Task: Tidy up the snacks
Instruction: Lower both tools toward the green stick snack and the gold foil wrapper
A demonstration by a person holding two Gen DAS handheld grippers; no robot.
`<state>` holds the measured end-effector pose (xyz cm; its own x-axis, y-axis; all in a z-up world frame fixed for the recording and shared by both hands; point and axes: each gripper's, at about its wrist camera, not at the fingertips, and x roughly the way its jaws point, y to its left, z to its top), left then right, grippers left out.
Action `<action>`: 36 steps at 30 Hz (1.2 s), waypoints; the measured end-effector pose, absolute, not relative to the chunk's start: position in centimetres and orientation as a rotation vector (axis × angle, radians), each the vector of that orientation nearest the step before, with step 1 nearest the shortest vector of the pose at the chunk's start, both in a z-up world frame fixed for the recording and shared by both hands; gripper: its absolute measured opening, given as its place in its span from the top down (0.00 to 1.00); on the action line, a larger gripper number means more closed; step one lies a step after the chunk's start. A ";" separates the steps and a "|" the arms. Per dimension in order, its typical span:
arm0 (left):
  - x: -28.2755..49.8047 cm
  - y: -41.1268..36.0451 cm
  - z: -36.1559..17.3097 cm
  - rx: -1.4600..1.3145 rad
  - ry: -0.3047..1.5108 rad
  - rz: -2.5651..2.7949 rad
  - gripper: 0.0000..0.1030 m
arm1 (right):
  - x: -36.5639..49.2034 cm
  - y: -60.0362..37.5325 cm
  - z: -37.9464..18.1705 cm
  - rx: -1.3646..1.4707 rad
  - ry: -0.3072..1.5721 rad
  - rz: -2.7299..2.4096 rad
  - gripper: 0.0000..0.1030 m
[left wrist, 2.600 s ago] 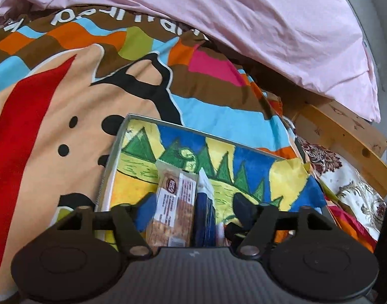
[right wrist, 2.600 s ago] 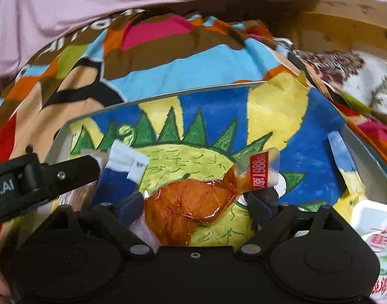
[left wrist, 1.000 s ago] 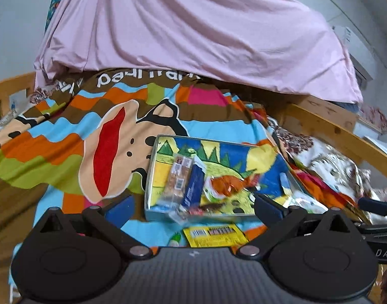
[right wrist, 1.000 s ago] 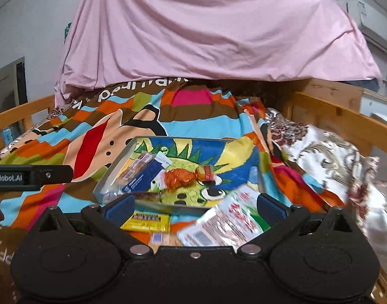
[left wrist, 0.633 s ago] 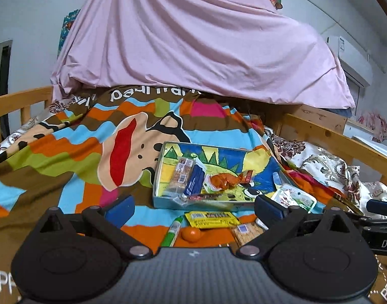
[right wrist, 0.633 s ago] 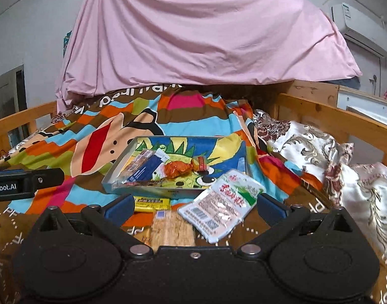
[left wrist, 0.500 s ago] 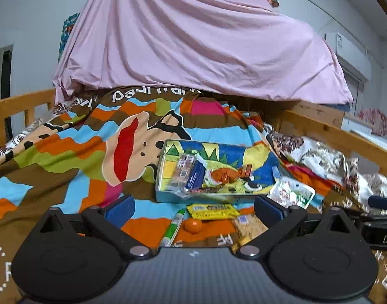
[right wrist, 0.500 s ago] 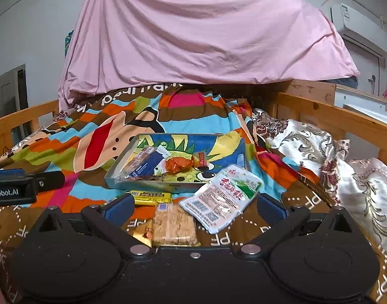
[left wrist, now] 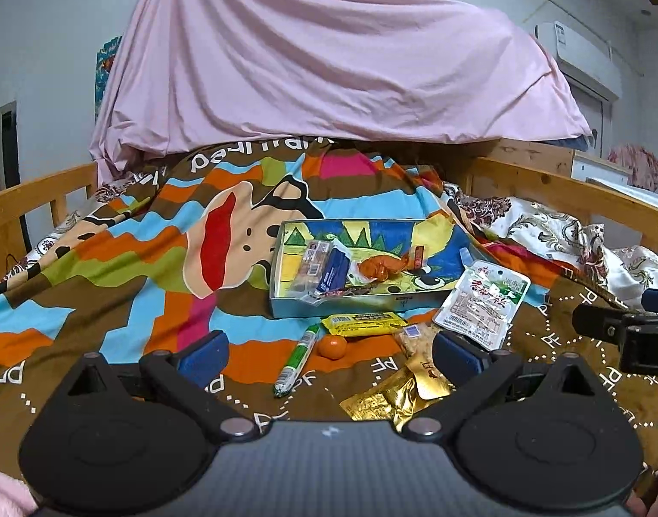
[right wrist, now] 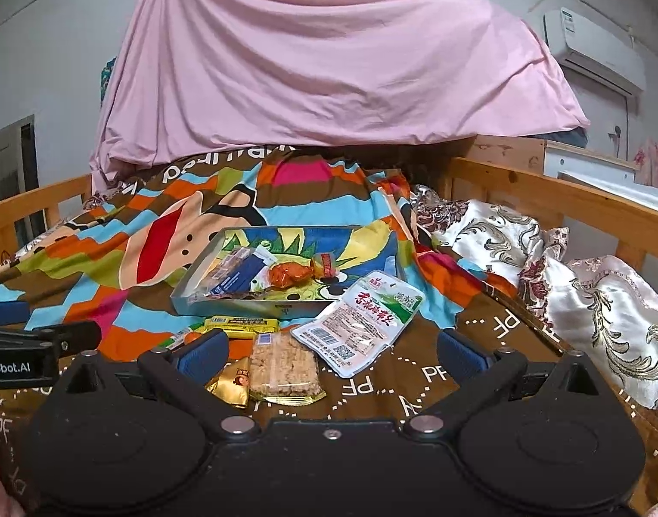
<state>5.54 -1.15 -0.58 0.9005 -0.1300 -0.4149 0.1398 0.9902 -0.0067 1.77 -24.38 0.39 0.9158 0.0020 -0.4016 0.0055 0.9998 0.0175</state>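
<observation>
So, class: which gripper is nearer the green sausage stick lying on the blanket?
Left. The green sausage stick lies just ahead of the open left gripper; the open right gripper sits further right, facing the rice cracker pack.

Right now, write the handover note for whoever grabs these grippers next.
Left gripper: open, holding nothing, over the blanket.
Right gripper: open, holding nothing.
Done: three snacks lie in the tray: a bar, a blue packet and an orange pouch.
Left: white packet, yellow packet, green stick, orange ball, rice cracker and gold wrapper, all in front of the tray.
</observation>
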 end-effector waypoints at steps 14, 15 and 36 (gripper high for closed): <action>6.0 -1.1 -1.1 0.023 0.477 -0.137 0.00 | 2.6 -23.7 -0.4 -0.016 0.465 0.002 0.01; 6.0 -1.1 -1.1 0.025 0.479 -0.137 0.00 | 2.6 -23.7 -0.4 -0.018 0.467 0.003 0.01; 12.2 2.1 -0.9 -0.001 0.673 -0.146 0.00 | 6.3 -20.9 -2.7 -0.034 0.609 0.122 0.01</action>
<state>12.22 2.08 -0.90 0.7720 -0.1345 -0.6212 0.1341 0.9898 -0.0477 6.28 -20.94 -2.74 0.8134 0.1044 -0.5722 -0.1245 0.9922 0.0040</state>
